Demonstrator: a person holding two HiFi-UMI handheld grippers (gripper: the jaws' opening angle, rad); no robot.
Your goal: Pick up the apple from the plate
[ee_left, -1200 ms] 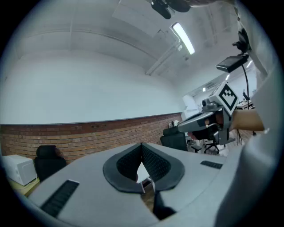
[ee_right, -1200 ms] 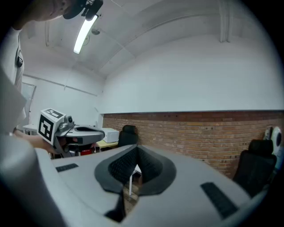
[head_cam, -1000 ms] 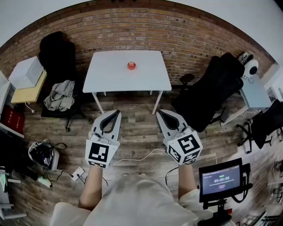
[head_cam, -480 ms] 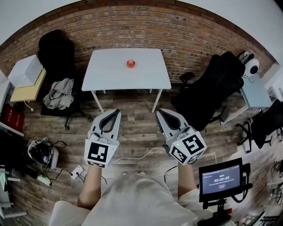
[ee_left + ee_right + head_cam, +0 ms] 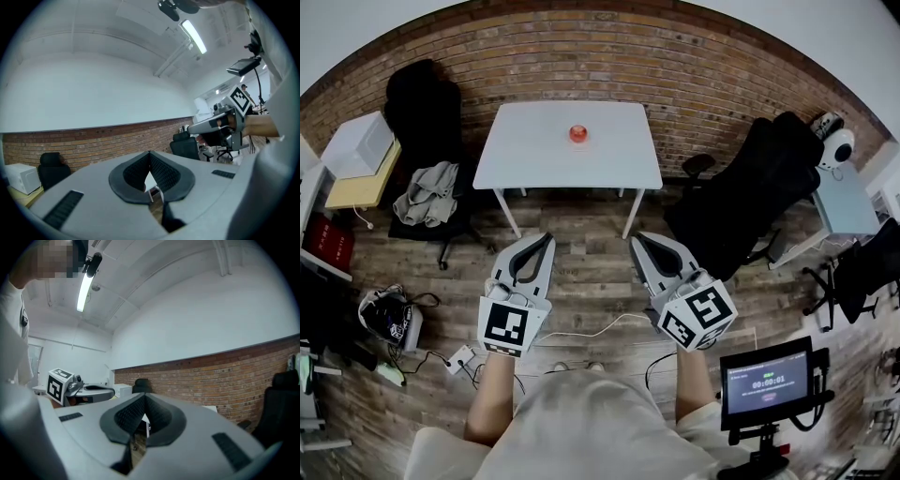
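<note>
A red apple [image 5: 578, 133] sits on a small plate on the white table [image 5: 534, 164], far ahead by the brick wall. In the head view both grippers hang over the wooden floor, well short of the table. My left gripper [image 5: 547, 238] is shut with nothing in it, and my right gripper [image 5: 637, 239] is shut and empty too. In the left gripper view the dark pads [image 5: 159, 171] meet at the tip, with the right gripper [image 5: 220, 123] off to the side. In the right gripper view the pads [image 5: 157, 416] meet as well, and the left gripper [image 5: 86, 391] shows at left.
Black office chairs [image 5: 750, 192] stand right of the table, and another chair [image 5: 422, 108] left of it. A chair with grey clothes [image 5: 429, 199] and a white box [image 5: 356, 148] on a yellow stand are at left. Cables [image 5: 581, 333] cross the floor. A screen [image 5: 767, 382] stands at lower right.
The right gripper has tilted slightly; the left gripper has kept still. The apple and table stand as before.
</note>
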